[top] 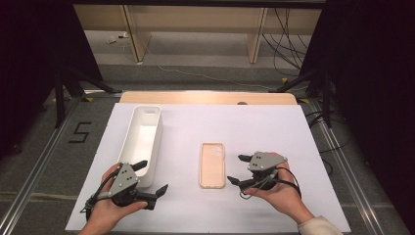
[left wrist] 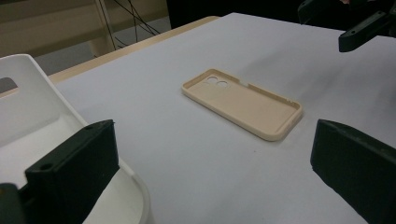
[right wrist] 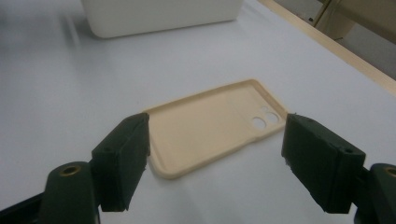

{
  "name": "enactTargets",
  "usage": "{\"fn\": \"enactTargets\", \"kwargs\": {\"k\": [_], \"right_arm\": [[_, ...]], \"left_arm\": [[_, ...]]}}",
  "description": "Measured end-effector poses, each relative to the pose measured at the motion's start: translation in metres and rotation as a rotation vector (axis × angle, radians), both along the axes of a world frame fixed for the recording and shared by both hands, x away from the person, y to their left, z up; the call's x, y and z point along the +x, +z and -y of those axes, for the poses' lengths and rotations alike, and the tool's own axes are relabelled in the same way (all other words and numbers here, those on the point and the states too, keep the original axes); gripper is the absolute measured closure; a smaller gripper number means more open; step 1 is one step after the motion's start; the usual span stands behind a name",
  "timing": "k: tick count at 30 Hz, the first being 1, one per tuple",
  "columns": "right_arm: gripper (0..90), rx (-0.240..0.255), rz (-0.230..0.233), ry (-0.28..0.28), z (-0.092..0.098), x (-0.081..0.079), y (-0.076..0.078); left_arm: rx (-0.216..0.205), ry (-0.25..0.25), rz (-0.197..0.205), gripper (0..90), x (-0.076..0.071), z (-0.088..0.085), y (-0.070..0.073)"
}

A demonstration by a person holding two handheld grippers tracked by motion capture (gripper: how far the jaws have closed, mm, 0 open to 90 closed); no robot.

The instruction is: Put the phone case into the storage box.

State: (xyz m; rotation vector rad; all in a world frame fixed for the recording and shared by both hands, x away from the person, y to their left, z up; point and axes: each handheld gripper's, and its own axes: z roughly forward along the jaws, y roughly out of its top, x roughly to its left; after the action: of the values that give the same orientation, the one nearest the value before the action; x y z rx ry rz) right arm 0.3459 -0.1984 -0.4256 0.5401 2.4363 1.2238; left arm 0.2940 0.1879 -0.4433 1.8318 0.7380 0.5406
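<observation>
Black jaws of our right gripper (top: 239, 170) stand spread, gripping nothing, w/ the beige phone case (top: 212, 165) just beside at 9 o'clock; its long axis runs 12-to-6 on the white table sheet (top: 274, 127). Left gripper (top: 152, 176) is spread too, empty, by the white bin (top: 142, 139), case farther off at 2 o'clock. We judge right hand nearer. Right gripper view shows the case's two camera holes (right wrist: 264, 119), too small to see in high view.
</observation>
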Motion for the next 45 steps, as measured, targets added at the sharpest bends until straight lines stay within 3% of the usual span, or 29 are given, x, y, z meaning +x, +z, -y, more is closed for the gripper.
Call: {"fn": "enactTargets", "kwargs": {"k": [9,18,24,30,42,45], "right_arm": [[24.5,-0.035,-0.005,0.036,-0.020,0.007,-0.003],[24.2,-0.122,-0.030,0.073,-0.041,0.016,-0.012],[23.7,-0.188,-0.050,0.095,-0.046,0.020,-0.018],[23.7,-0.215,-0.052,0.106,-0.049,0.020,-0.020],[23.7,-0.360,-0.075,0.167,-0.070,0.024,-0.033],[23.7,-0.370,-0.084,0.171,-0.072,0.024,-0.033]], "left_arm": [[0.000,0.000,0.001,0.4,0.000,0.000,0.000],[0.001,-0.001,0.003,0.4,0.000,0.000,0.000],[0.002,-0.004,0.004,0.4,0.000,0.001,0.001],[0.003,-0.005,0.003,0.4,0.000,0.001,0.000],[0.001,-0.005,0.004,0.4,0.000,0.001,0.000],[-0.001,-0.006,0.002,0.4,0.000,0.001,0.000]]}}
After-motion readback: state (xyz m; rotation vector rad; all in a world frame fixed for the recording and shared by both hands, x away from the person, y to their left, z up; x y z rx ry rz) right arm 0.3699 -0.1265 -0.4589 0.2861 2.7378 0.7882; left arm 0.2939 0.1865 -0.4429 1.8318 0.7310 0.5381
